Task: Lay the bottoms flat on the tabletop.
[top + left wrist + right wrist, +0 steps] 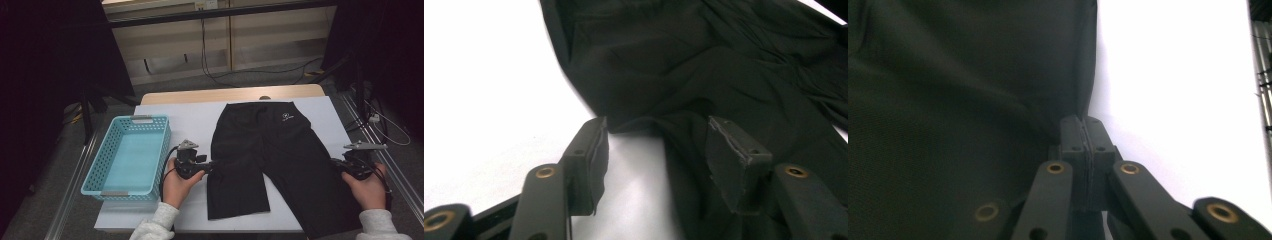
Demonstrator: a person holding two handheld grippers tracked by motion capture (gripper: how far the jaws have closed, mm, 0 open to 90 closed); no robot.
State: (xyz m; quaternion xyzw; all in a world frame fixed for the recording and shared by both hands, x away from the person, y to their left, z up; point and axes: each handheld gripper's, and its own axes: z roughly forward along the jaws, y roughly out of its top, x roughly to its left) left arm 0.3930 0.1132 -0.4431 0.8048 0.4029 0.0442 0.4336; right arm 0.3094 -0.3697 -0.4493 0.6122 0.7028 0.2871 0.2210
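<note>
Black shorts (272, 160), flat on the white table cover, waistband far, legs toward the person.

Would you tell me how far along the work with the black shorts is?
Done: the shorts lie spread flat on the white table. In hand: the right gripper is shut at their outer edge; the left gripper stands open at the other leg's edge. Left: no fold yet, and the blue basket is empty.

High view overhead; gripper views close, low; all share shorts (272, 160).
</note>
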